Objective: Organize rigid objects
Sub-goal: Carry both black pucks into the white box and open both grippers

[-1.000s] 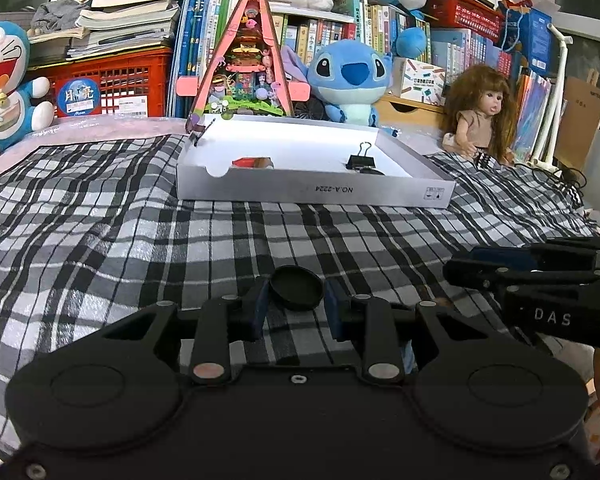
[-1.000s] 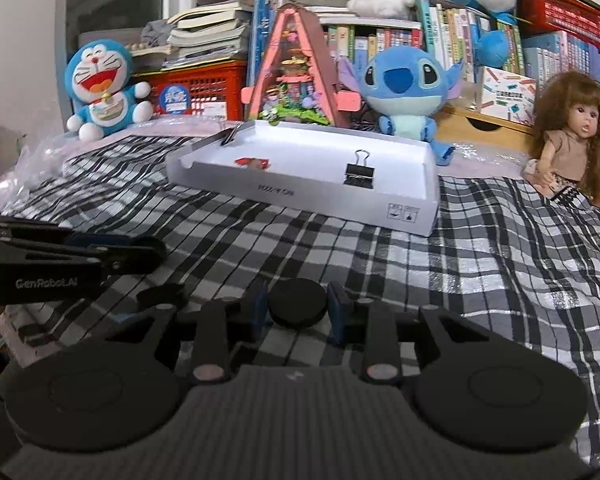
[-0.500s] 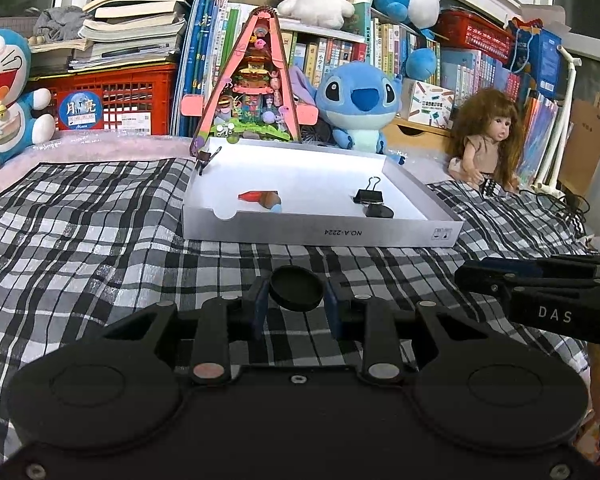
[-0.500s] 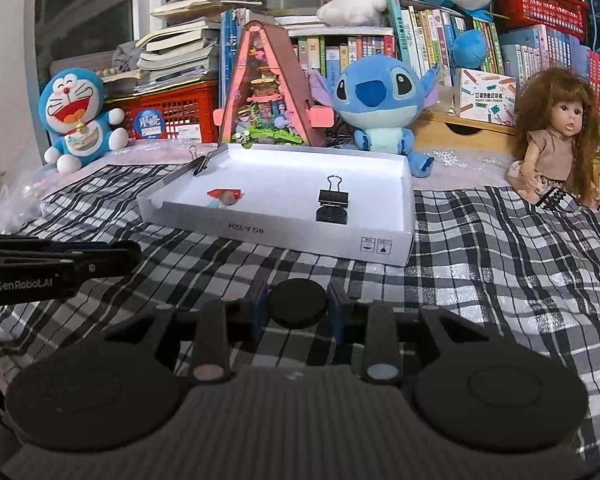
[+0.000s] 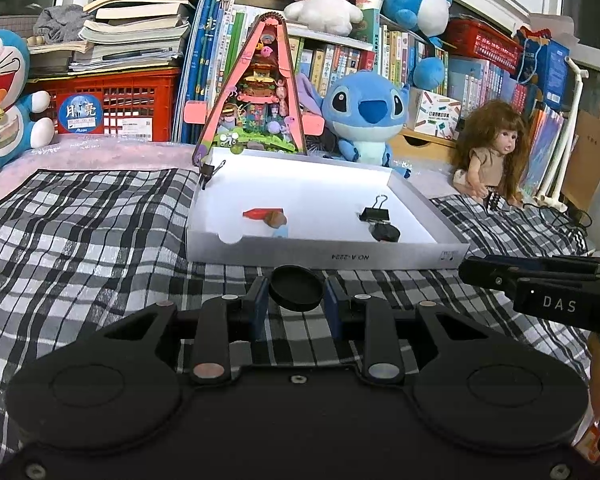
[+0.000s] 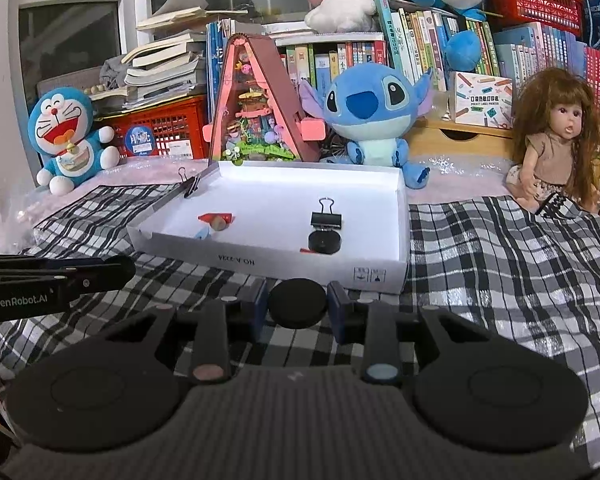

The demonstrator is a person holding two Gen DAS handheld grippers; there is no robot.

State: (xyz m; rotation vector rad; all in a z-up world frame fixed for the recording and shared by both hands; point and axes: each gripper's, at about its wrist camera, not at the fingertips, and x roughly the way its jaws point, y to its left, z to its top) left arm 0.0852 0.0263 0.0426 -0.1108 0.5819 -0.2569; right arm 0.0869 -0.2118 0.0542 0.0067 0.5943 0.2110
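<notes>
My left gripper point(image 5: 296, 296) is shut on a black round cap point(image 5: 296, 293), held above the checked cloth just short of the white box point(image 5: 332, 257). In the right wrist view my right gripper point(image 6: 297, 307) is shut on a second black round disc point(image 6: 297, 307), also just before the white box point(image 6: 268, 260). Inside the box lie a black binder clip point(image 6: 326, 219), a black round piece point(image 6: 325, 241), a red piece point(image 6: 214, 218) and a small brown and blue item point(image 5: 277, 222). Another binder clip point(image 6: 190, 184) grips the box's far left corner.
A checked cloth point(image 5: 92, 224) covers the surface. Behind the box stand a pink triangular toy house point(image 5: 258, 96), a blue plush point(image 6: 374, 116), a Doraemon plush point(image 6: 66, 136), a doll point(image 6: 556, 148), a red crate point(image 5: 120, 104) and shelves of books. Each gripper shows at the other view's edge.
Both grippers have risen and moved toward the white box with their black round pieces still held. The box's inside shows more fully now.
</notes>
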